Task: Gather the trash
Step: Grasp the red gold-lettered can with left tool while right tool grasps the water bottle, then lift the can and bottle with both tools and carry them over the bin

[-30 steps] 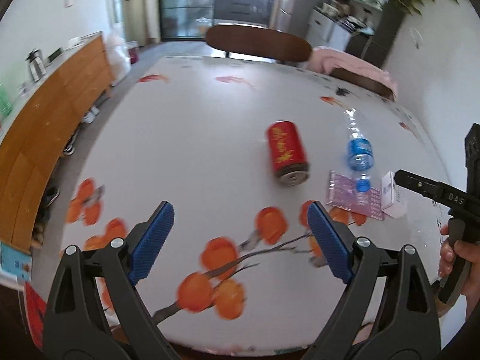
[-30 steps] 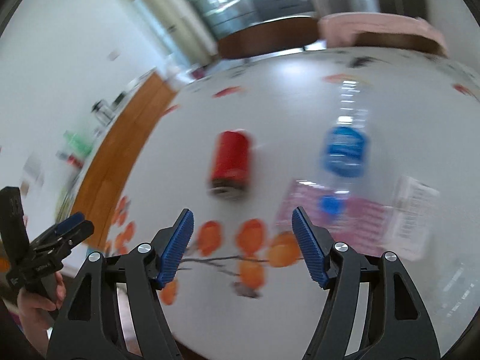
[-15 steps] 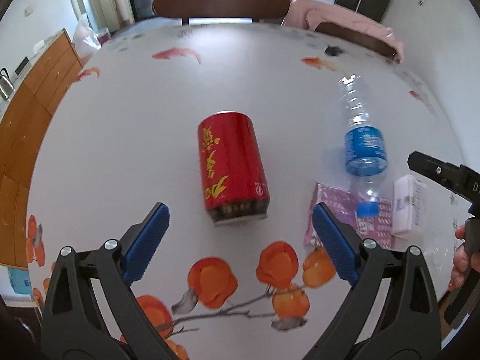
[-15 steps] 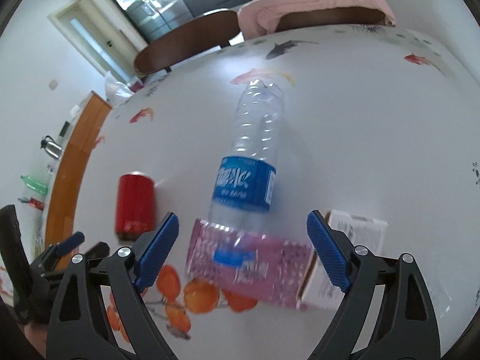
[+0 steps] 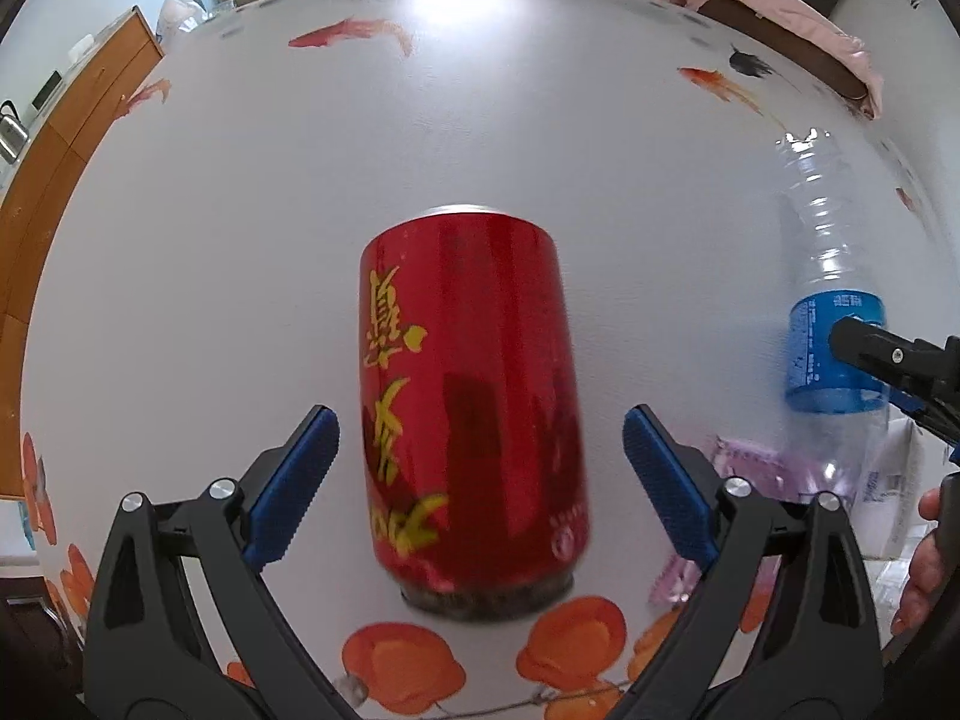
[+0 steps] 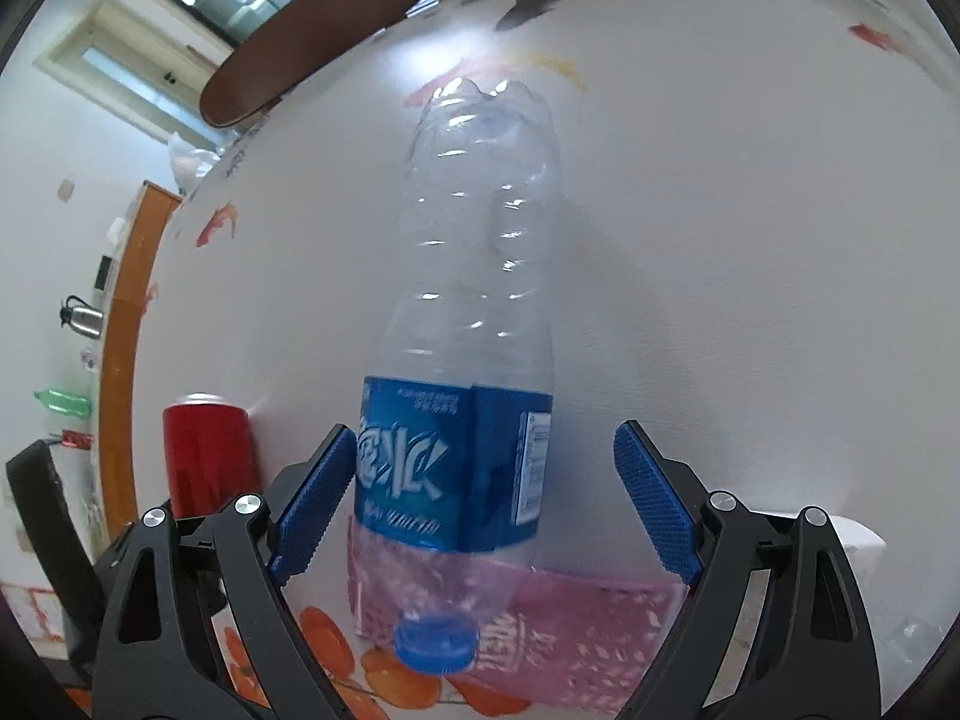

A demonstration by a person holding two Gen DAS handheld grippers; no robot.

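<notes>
A red can (image 5: 471, 420) with yellow characters lies on its side on the white table (image 5: 300, 210). My left gripper (image 5: 480, 480) is open, its blue pads either side of the can, not touching. A clear plastic bottle (image 6: 474, 300) with a blue label and blue cap lies on the table, cap toward me. My right gripper (image 6: 486, 492) is open around the label; the left pad is close to it. The bottle (image 5: 834, 312) and the right gripper also show in the left wrist view. The can (image 6: 207, 456) shows at the left in the right wrist view.
A pink packet (image 6: 576, 618) lies under the bottle's neck, with a white box (image 5: 888, 498) beside it. Orange fruit prints mark the tablecloth's near edge. Chairs, one draped with pink cloth (image 5: 780, 0), stand at the far side. A wooden sideboard (image 5: 66, 138) runs along the left.
Both grippers have moved forward. The can now sits between the left pads and the bottle between the right pads. Both stayed open. The objects have not moved.
</notes>
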